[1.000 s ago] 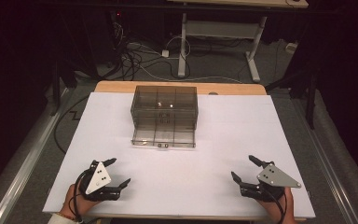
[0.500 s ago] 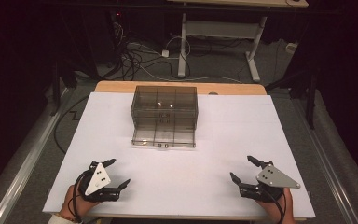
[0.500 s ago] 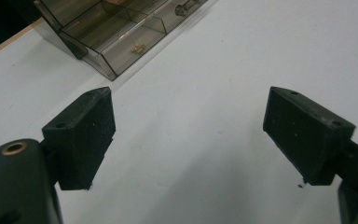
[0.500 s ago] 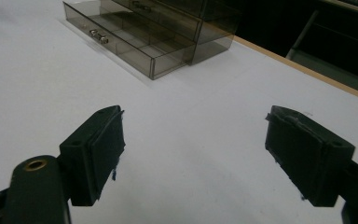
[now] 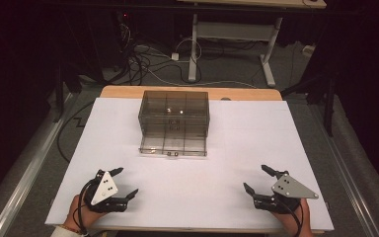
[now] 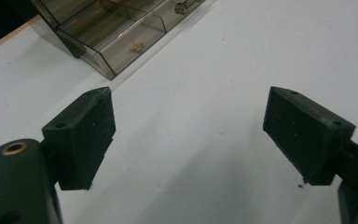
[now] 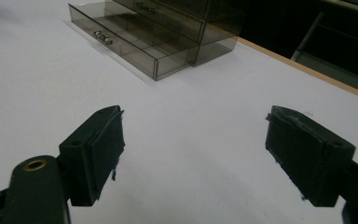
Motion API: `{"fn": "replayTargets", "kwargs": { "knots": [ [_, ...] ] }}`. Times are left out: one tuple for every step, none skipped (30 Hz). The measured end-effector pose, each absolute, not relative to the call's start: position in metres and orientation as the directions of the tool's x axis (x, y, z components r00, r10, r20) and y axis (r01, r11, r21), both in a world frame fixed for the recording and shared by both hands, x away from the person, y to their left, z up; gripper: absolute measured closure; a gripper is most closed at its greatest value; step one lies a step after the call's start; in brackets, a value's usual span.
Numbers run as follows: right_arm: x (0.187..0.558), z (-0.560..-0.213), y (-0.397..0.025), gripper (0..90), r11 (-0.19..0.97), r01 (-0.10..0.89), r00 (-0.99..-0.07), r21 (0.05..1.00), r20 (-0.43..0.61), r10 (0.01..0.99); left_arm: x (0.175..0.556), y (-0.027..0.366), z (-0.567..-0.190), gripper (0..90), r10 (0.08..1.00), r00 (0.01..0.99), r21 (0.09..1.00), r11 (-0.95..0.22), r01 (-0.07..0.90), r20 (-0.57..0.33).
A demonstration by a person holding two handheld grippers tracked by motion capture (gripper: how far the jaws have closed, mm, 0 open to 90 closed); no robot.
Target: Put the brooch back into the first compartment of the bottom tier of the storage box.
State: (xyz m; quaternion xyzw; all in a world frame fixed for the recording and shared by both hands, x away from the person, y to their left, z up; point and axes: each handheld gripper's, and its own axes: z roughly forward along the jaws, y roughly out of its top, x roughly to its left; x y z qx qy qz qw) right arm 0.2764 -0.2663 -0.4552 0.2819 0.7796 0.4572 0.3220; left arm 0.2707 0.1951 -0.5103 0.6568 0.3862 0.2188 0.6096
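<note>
Both tools rest near the front edge of the tabletop [image 5: 256, 128], well apart from each other and from the work item. The left hand-held gripper [image 5: 123, 182] sits toward the front-left corner; its jaws stand wide apart with nothing between them. The right hand-held gripper [image 5: 259, 180] sits toward the front-right corner in the same condition: jaws spread, nothing held.

The work item is a smoked clear drawer box [image 5: 174, 116], standing near the back edge, about midway between the left and right edges. Its bottom drawer [image 5: 172, 145] is pulled out toward the front edge and is divided into compartments. A small metal knob [image 7: 101, 37] shows on the drawer front. A small brass-coloured piece [image 6: 135, 45] lies in one compartment; what it is cannot be told.

Step in hand, by judgement: start position, approach not yet begun. Neither tool touches the box.

Next move, by judgement: carry one tool forward to the drawer, line its jaws up either side of the knob or over the chosen compartment, and steady the box with the other if it slides.
</note>
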Motion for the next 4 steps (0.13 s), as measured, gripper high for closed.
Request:
{"fn": "replayTargets", "kwargs": {
  "knots": [
    [0.2763, -0.4553, -0.2663, 19.3, 0.422, 0.145, -0.635, 0.895, -0.243, 0.733, 0.2708, 0.1950, -0.5102, 16.3, 0.774, 0.606, 0.970, 0.043, 0.241, -0.185],
    [0.2763, -0.4553, -0.2662, 19.3, 0.422, 0.146, -0.635, 0.895, -0.243, 0.734, 0.2710, 0.1949, -0.5101, 16.3, 0.774, 0.606, 0.969, 0.044, 0.242, -0.186],
    [0.2762, -0.4553, -0.2662, 19.3, 0.422, 0.146, -0.634, 0.895, -0.243, 0.735, 0.2713, 0.1949, -0.5102, 16.4, 0.774, 0.606, 0.969, 0.041, 0.242, -0.184],
    [0.2761, -0.4553, -0.2665, 19.3, 0.420, 0.149, -0.634, 0.895, -0.240, 0.735, 0.2718, 0.1945, -0.5102, 16.4, 0.775, 0.605, 0.969, 0.043, 0.242, -0.185]
  ]
}}
